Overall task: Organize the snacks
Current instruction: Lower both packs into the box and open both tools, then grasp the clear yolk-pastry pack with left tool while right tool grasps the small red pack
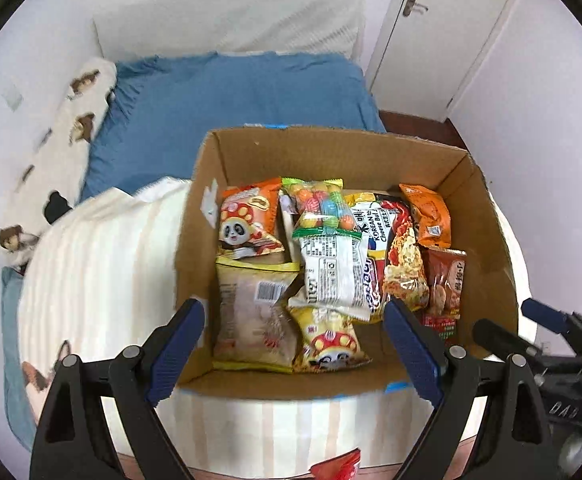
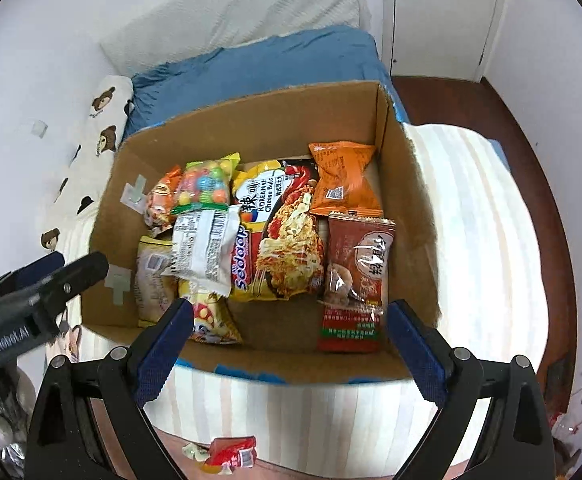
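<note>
Both grippers, left gripper [image 1: 293, 344] and right gripper [image 2: 289, 340], are hovering wide open and empty while a light, crinkly red packet [image 2: 229, 454] is lying at 6 o'clock, best pinched at its sealed edge.

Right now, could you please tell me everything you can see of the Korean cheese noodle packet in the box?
The noodle packet is a glossy plastic pack, yellow with a black and red upper part, picturing saucy noodles and printed "Sedaap" and "Korean Cheese Buldak". It lies flat, face up and sealed, mid-floor in the cardboard box. The white packet overlaps its left edge; the brown packet lies along its right.
</note>
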### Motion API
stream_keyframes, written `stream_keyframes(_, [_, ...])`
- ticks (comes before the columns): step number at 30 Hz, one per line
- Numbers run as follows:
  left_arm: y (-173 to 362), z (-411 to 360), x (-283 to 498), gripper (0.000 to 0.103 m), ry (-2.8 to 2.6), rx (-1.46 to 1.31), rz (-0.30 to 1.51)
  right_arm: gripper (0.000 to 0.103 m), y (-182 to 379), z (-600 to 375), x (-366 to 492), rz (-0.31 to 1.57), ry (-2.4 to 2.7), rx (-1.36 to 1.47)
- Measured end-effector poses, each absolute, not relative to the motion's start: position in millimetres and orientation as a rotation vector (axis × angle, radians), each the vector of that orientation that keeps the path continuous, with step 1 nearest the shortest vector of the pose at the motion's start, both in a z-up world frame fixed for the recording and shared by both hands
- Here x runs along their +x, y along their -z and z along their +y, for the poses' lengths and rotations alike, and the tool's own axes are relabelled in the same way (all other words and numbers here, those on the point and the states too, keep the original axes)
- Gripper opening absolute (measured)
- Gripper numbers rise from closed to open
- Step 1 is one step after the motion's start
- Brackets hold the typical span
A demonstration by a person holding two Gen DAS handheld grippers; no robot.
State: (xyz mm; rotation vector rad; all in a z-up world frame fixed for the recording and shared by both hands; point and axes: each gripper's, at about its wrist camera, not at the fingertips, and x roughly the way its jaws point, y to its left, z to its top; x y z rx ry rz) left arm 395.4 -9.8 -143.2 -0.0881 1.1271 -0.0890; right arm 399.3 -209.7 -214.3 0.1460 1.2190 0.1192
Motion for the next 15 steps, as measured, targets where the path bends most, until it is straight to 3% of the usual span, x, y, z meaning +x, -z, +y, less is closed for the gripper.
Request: stream_keyframes(15, [83.0, -11.5, 302.3, 0.092, 0.053, -0.030, 0.918, 0.099, 140.5, -201.5, 308.6, 1.025, -0.147, 0.139])
